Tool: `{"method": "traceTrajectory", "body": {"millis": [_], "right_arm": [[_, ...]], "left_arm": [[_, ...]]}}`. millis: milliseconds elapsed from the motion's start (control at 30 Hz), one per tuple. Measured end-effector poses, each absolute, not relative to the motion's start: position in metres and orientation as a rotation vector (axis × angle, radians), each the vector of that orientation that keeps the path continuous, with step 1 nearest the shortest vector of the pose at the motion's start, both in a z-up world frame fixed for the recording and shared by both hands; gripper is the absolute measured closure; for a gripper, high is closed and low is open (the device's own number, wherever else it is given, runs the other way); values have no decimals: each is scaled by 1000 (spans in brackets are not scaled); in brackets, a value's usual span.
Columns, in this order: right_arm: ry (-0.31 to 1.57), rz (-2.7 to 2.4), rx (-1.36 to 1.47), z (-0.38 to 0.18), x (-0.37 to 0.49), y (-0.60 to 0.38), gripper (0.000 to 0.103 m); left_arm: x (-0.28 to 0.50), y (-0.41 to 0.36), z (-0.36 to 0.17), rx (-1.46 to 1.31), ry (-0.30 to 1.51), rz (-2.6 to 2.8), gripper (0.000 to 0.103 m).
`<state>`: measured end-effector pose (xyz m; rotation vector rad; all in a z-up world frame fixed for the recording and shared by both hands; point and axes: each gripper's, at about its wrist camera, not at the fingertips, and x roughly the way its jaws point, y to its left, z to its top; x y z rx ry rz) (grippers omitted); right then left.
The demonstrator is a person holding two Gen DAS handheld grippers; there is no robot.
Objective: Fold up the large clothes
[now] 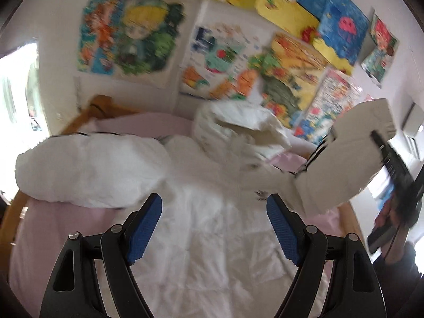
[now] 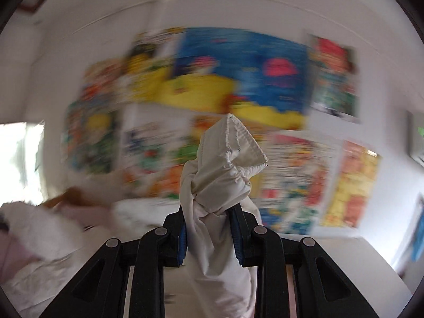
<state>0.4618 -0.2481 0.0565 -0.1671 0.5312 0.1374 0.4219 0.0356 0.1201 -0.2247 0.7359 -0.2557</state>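
A large white garment [image 1: 212, 225] lies spread and rumpled on a bed with a pink sheet [image 1: 47, 228]. My left gripper [image 1: 214, 206] is open and empty just above the garment's middle, blue pads apart. My right gripper [image 2: 209, 225] is shut on a bunched end of the white garment [image 2: 222, 164], with the cloth sticking up between the fingers. In the left wrist view the right gripper [image 1: 392, 164] holds that lifted part [image 1: 344, 159] high at the right.
A white pillow or puffy fold [image 1: 87, 169] lies at the left of the bed. A wooden bed frame [image 1: 98, 106] runs round the edge. The wall behind carries several colourful posters [image 1: 291, 26]. A bright window [image 1: 16, 87] is at the left.
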Motion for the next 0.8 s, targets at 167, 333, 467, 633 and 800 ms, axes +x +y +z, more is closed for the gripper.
{"method": "traceTrajectory", "body": {"millis": [167,333,467,633,800], "right_arm": [[582,285,-254,-4,457,-135,76],[729,464,-328,-74,441,-73,61],[792,659,-276,-93,413,-62,13],[790,711,-308,-81,384,-97,10],[846,490,-409,-96,398,-165,10]], "left_arm": [[421,85,108,-282,729,-170,26],[430,123,76,-310,760,-93,26],[436,131,41,-304,813,-88,26],[444,115,7,-284,866,-132,26],[464,69,-20,-162,898,-197,26]]}}
